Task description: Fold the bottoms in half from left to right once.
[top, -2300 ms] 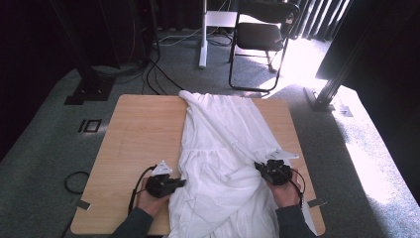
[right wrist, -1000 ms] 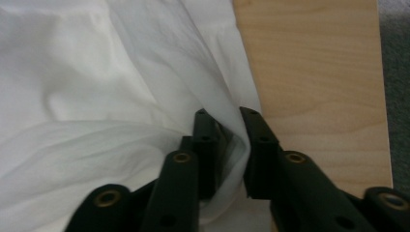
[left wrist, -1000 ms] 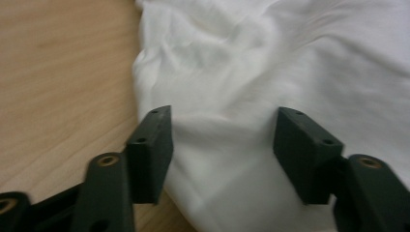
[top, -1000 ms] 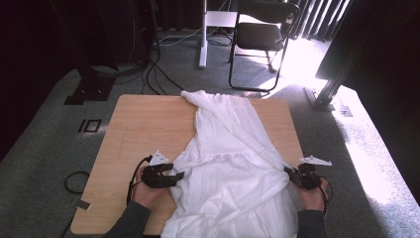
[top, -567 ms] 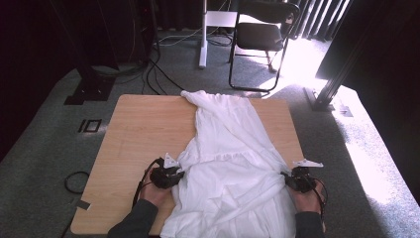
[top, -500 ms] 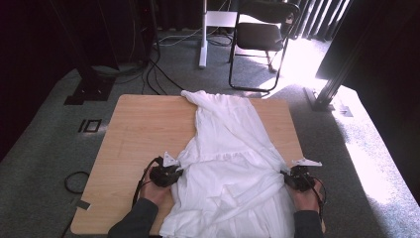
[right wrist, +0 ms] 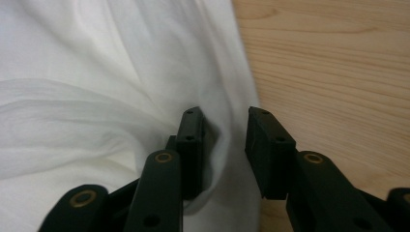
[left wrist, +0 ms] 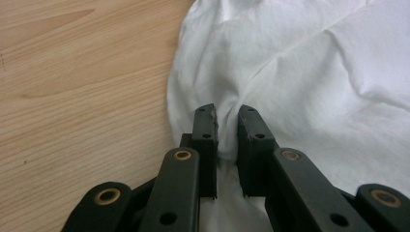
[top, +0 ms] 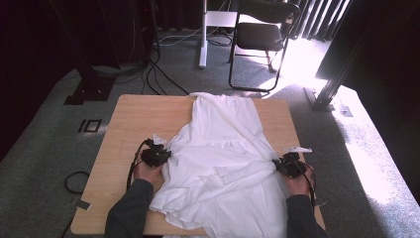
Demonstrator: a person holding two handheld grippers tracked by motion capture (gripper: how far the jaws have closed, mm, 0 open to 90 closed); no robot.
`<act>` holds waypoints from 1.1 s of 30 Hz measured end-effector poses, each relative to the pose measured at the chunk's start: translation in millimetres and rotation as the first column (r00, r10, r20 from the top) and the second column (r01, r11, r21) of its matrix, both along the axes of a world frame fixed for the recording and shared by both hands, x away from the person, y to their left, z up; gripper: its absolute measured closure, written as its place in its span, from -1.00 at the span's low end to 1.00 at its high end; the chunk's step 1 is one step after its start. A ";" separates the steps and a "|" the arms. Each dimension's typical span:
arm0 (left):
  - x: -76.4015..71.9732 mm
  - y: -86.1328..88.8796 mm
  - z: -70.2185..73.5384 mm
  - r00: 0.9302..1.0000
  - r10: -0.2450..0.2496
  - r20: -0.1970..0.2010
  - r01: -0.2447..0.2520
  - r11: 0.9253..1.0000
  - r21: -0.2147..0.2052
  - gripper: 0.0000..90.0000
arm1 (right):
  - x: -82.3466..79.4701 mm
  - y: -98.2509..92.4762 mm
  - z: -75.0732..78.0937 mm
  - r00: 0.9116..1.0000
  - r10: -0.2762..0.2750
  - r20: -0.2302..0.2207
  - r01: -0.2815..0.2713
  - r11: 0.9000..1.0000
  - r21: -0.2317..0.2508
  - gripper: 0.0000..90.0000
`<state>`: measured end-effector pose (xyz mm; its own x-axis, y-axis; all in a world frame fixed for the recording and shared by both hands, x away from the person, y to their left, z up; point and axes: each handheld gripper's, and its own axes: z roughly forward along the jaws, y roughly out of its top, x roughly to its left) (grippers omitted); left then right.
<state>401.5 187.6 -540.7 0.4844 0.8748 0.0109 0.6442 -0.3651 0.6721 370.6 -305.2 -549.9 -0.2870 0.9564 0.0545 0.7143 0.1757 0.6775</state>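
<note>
A white garment (top: 223, 158) lies spread lengthwise on the wooden table (top: 143, 114), its hem toward the person. My left gripper (top: 166, 155) sits at the cloth's left edge. In the left gripper view the left gripper (left wrist: 227, 113) has just been closing, and a fold of the garment (left wrist: 314, 72) is now pinched between its pads. My right gripper (top: 277, 166) is at the cloth's right edge. In the right gripper view the right gripper (right wrist: 225, 118) has just been opening. The garment's (right wrist: 96, 96) edge lies loose in the gap, against the left jaw only.
Bare wood (left wrist: 72, 96) lies left of the cloth and bare wood (right wrist: 338, 72) right of it. Beyond the table's far edge stand a black chair (top: 262, 34) and a white post (top: 202, 39). Cables (top: 158, 74) run over the carpet. A dark stand foot (top: 324, 96) is at the right.
Both hands have shifted a little up the table, the right one also inward. The left jaws have closed onto a fold of the cloth. The right jaws have parted.
</note>
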 end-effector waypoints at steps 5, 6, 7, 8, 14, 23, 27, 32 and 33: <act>-12.1 8.0 3.2 1.000 0.002 0.019 -0.002 1.000 -0.022 0.58 | -17.1 -11.5 6.3 0.998 -0.058 0.019 0.059 0.998 -0.035 0.42; -15.3 11.0 5.2 1.000 0.000 0.020 0.001 0.999 -0.041 0.55 | -21.5 -12.7 9.4 0.997 -0.061 0.036 0.062 0.998 -0.028 0.39; -19.0 13.6 7.8 1.000 0.000 0.031 0.002 0.999 -0.050 0.52 | -26.0 -13.0 13.7 0.996 -0.060 0.061 0.061 0.998 -0.015 0.36; -22.9 15.9 10.6 0.999 0.004 0.043 -0.001 0.999 -0.052 0.48 | -30.4 -11.7 19.2 0.994 -0.064 0.091 0.066 0.998 -0.013 0.33; -41.8 27.0 22.7 0.997 0.008 0.073 -0.001 0.996 -0.094 0.36 | -42.1 14.1 48.4 0.981 0.036 0.191 -0.057 0.993 0.103 0.08; -65.6 29.4 20.2 0.996 -0.028 0.082 0.038 0.991 -0.130 0.28 | -37.5 75.9 20.1 0.972 0.213 0.100 -0.220 0.973 0.064 -0.34; -75.6 28.2 16.2 0.996 -0.042 0.075 0.053 0.986 -0.159 0.26 | -31.5 83.5 2.1 0.978 0.207 0.013 -0.207 0.978 -0.015 0.06; -90.4 23.6 12.5 0.996 -0.065 0.061 0.075 0.981 -0.180 0.26 | -45.8 72.8 10.2 0.974 0.226 0.035 -0.226 0.974 0.010 0.93; -93.9 21.9 11.3 0.995 -0.073 0.063 0.083 0.982 -0.169 0.26 | -51.4 68.3 13.3 0.975 0.219 0.049 -0.220 0.975 0.016 0.96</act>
<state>307.6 209.5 -529.4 0.5538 0.8258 -0.1065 0.5780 -0.2892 0.7631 319.2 -236.9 -536.6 -0.4924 0.8686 0.0558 0.6275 0.3098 0.7143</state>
